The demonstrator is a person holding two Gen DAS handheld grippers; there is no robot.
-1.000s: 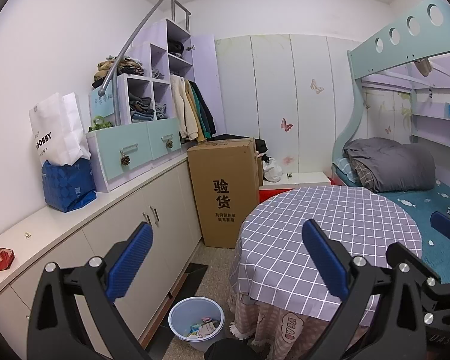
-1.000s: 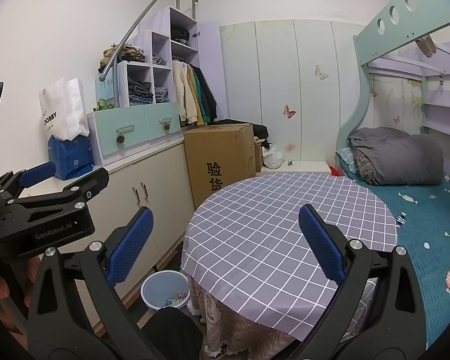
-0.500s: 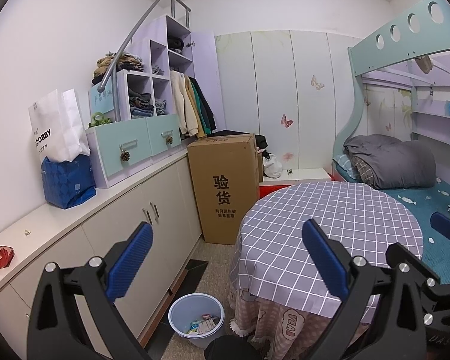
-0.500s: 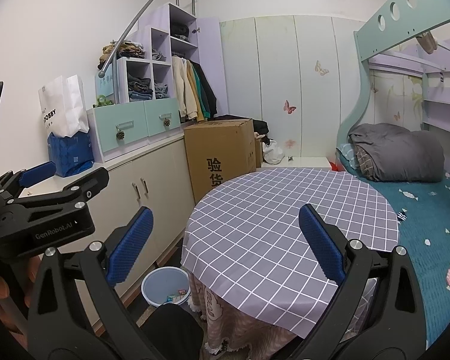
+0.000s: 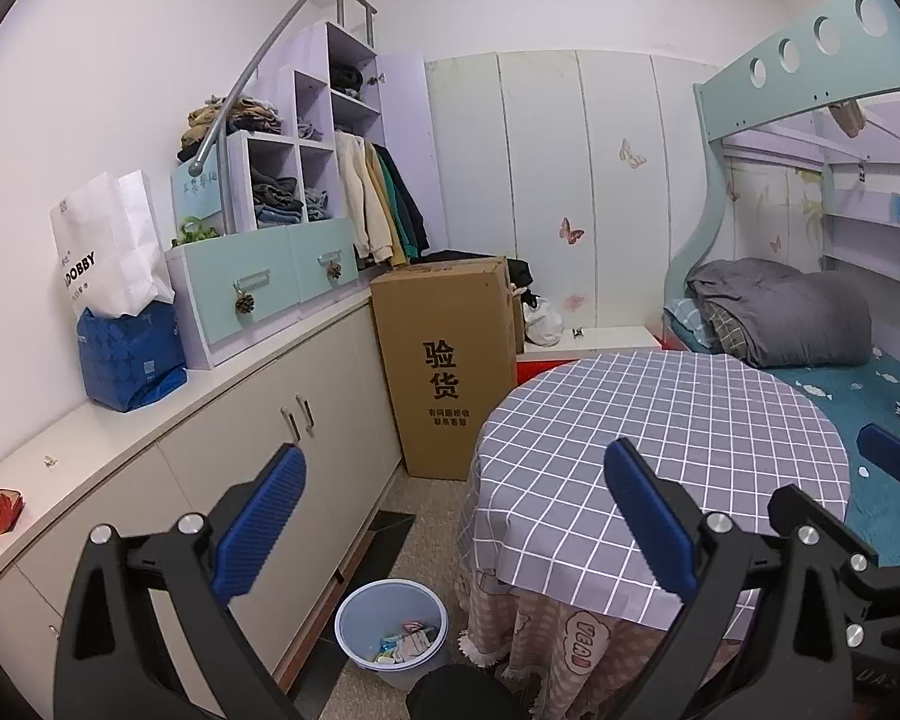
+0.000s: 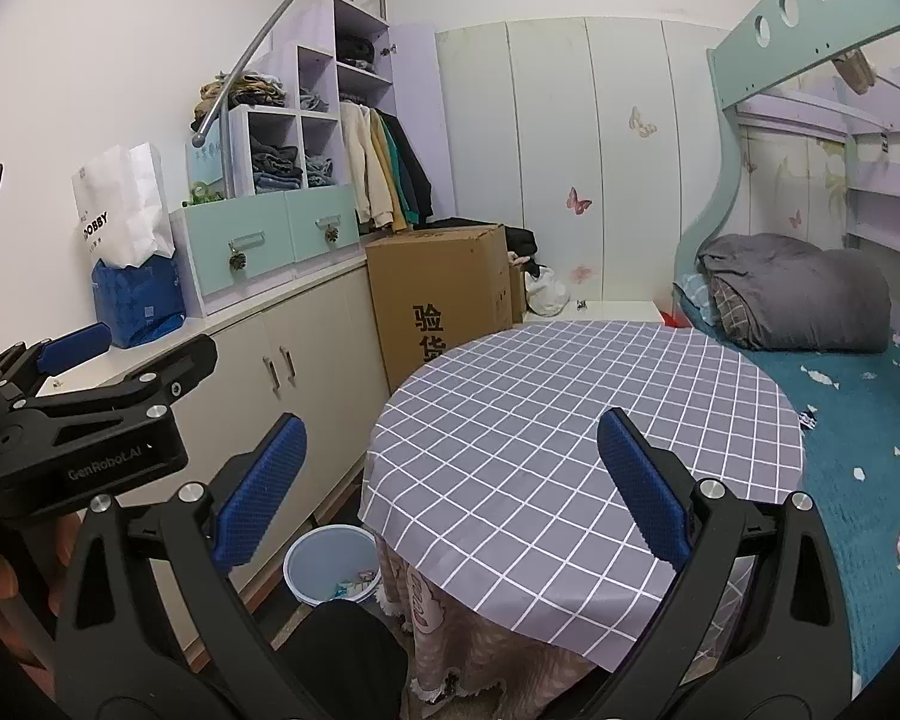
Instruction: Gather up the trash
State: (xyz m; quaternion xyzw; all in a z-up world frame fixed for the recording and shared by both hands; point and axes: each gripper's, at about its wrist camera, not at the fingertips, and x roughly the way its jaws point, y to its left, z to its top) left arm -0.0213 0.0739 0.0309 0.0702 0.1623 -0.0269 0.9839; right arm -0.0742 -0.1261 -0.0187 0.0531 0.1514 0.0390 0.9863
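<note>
1. The cardboard box (image 5: pixel 447 360) carries large black characters "验货" with smaller unreadable print beneath;
2. The white paper bag (image 5: pixel 109 252) reads "DOBBY";
3. The left gripper (image 6: pixel 84 414) body reads "GenRobot.AI".

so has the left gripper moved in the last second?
Yes. The left gripper has tilted up slightly: in its view the bin and box sit lower in frame than before, and less ceiling shows. Jaws open throughout.
</note>
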